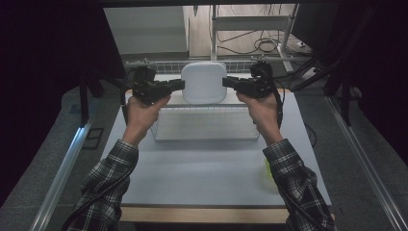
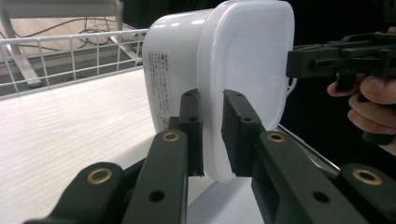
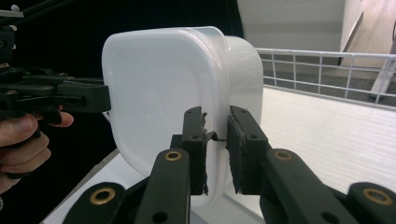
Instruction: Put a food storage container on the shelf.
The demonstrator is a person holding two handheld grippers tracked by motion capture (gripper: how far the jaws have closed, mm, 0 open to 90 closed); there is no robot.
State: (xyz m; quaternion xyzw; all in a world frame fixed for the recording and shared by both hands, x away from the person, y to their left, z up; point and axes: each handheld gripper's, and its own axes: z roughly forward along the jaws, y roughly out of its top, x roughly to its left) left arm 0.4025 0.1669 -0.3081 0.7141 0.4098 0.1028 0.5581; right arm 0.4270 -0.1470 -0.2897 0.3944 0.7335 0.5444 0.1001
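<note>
Gripping the white lidded container (image 1: 204,82) by its rim from both sides, left gripper (image 1: 180,85) and right gripper (image 1: 226,82) each clamped narrow on opposite edges, holding it tipped on its side in mid-air above the wire basket (image 1: 202,124), squarely between both hands.

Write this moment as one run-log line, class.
left claw: shut on tub rim | right claw: shut on opposite rim | white tub: held above wire basket

Dim room, grey floor (image 1: 43,159), metal shelf frame (image 1: 250,23), floor cables (image 1: 262,45)
</note>
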